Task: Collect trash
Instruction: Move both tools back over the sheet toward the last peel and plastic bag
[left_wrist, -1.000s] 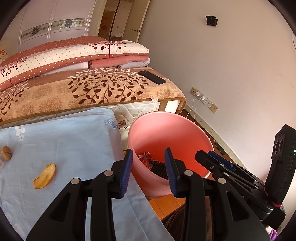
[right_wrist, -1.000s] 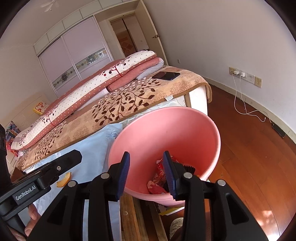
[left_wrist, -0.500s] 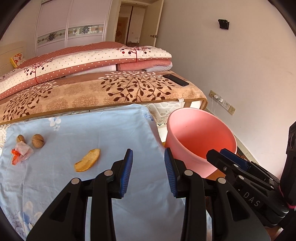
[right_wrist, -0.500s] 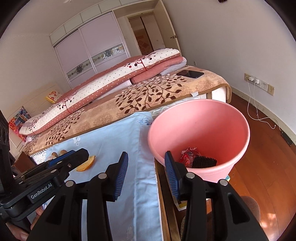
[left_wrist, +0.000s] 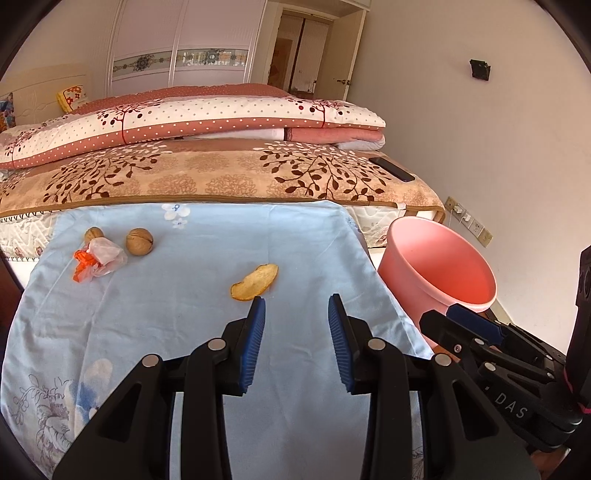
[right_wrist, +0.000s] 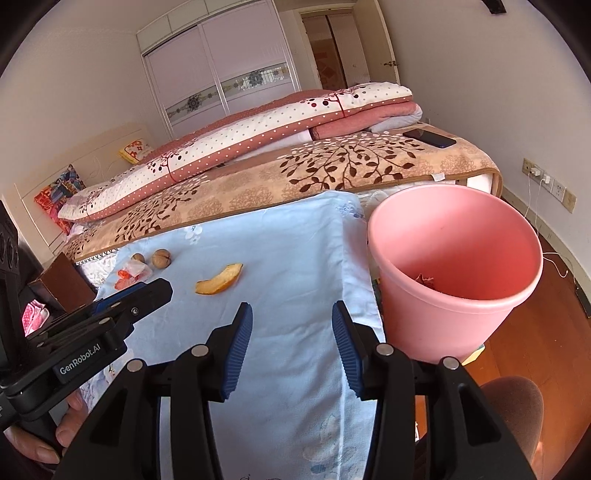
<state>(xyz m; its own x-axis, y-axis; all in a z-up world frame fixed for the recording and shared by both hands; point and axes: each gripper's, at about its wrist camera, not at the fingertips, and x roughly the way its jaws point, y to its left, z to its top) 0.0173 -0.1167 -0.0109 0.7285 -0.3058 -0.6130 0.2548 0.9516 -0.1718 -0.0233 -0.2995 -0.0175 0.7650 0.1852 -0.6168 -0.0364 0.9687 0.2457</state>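
Note:
On a light blue cloth (left_wrist: 192, 317) lie an orange peel (left_wrist: 255, 287), two walnuts (left_wrist: 139, 241) and a crumpled clear wrapper with orange bits (left_wrist: 96, 259). They also show in the right wrist view: the peel (right_wrist: 219, 283), walnuts (right_wrist: 161, 257) and wrapper (right_wrist: 133, 274). A pink bin (left_wrist: 439, 269) stands at the cloth's right edge, with red trash inside (right_wrist: 424, 282). My left gripper (left_wrist: 296, 312) is open and empty, just short of the peel. My right gripper (right_wrist: 291, 317) is open and empty, over the cloth left of the bin (right_wrist: 454, 273).
Behind the cloth is a bed with a brown leaf-pattern blanket (left_wrist: 221, 177), folded quilts (left_wrist: 207, 118) and a black phone (left_wrist: 392, 169). Wall sockets with a charger cable (right_wrist: 543, 177) sit low on the right wall. A wooden floor (right_wrist: 546, 325) lies right of the bin.
Both grippers have swung left, away from over the bin and onto the cloth. The walnuts and wrapper have come into view. Both stay open and empty.

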